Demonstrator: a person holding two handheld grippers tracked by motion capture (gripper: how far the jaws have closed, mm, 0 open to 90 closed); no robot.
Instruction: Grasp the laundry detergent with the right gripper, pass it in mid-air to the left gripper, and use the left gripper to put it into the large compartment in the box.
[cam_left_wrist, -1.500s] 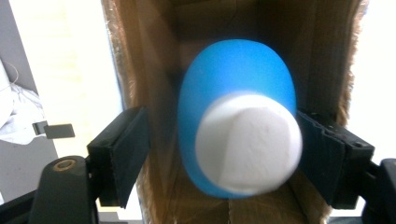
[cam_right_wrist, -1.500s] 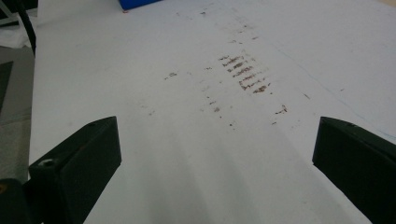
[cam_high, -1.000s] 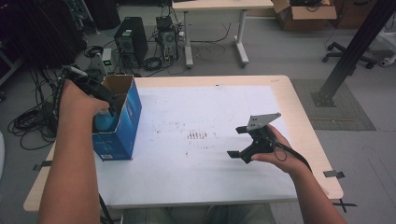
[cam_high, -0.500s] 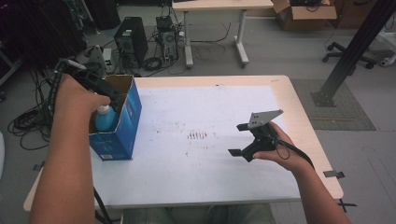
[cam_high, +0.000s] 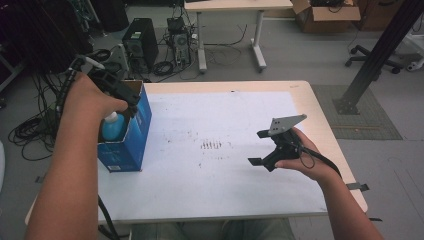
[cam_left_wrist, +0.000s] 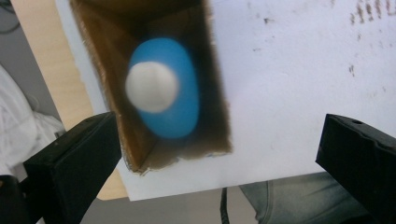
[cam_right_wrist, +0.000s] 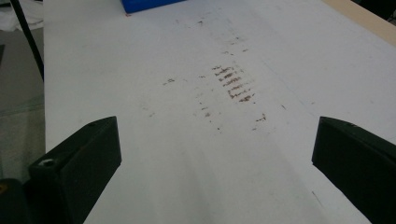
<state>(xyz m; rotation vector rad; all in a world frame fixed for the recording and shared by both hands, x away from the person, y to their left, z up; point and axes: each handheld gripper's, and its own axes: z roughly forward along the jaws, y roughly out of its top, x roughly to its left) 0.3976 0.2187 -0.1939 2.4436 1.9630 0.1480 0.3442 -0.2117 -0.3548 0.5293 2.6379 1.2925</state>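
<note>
High view: blue box at the table's left edge, top open, blue bottle with white cap standing inside. Left gripper above the box opening, jaws just spread wide, nothing between them. Right gripper over bare white tabletop, jaws released, empty, well apart from the box.

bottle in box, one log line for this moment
bottle: upright in box | left tongs: just opened, above bottle, empty | right tongs: open over table
</note>
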